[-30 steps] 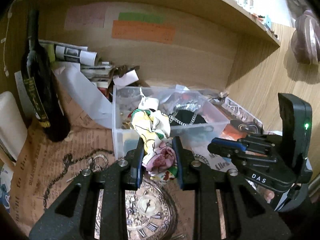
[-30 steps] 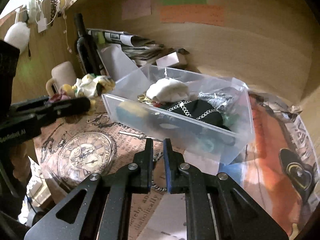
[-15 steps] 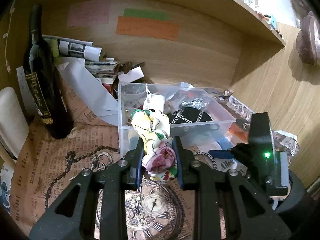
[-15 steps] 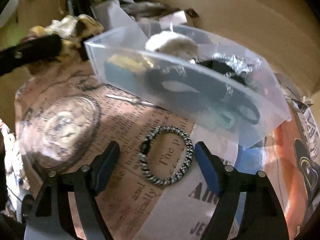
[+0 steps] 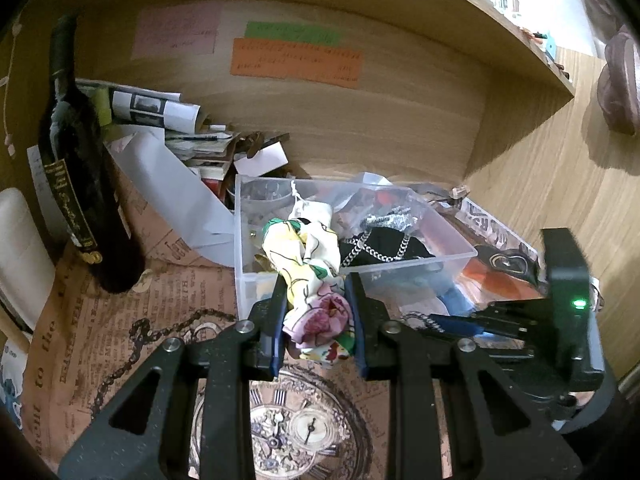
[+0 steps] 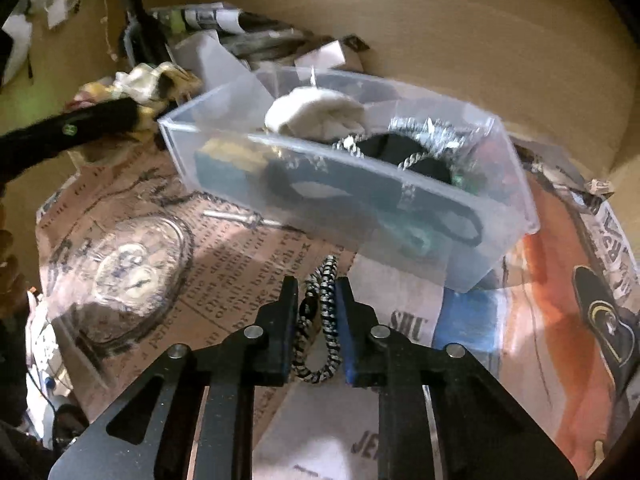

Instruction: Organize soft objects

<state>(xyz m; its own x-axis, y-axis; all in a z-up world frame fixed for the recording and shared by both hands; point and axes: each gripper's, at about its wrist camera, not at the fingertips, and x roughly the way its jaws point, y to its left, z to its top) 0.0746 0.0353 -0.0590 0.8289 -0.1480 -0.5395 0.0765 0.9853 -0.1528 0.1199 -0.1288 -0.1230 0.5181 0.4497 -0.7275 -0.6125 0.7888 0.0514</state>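
My left gripper (image 5: pixel 316 300) is shut on a floral fabric scrunchie (image 5: pixel 312 280) and holds it just in front of the clear plastic box (image 5: pixel 420 264). The scrunchie and left gripper also show at the left in the right wrist view (image 6: pixel 156 80). My right gripper (image 6: pixel 316 300) is shut on a black-and-white braided hair tie (image 6: pixel 322 320) lying on the newspaper-print mat in front of the box (image 6: pixel 512 184). The box holds a cream cloth bundle (image 6: pixel 316 114), a black item with a chain (image 6: pixel 404 152) and other soft things.
A dark wine bottle (image 5: pixel 80 184) stands at the left. Rolled papers and clutter (image 5: pixel 172 120) lie behind the box against the wooden back wall. A shelf (image 5: pixel 520 40) overhangs above. The right gripper's body (image 5: pixel 560 320) is low at the right in the left wrist view.
My right gripper opened, came down over the braided hair tie and closed on it. My left gripper kept hold of the scrunchie, staying nearly still.
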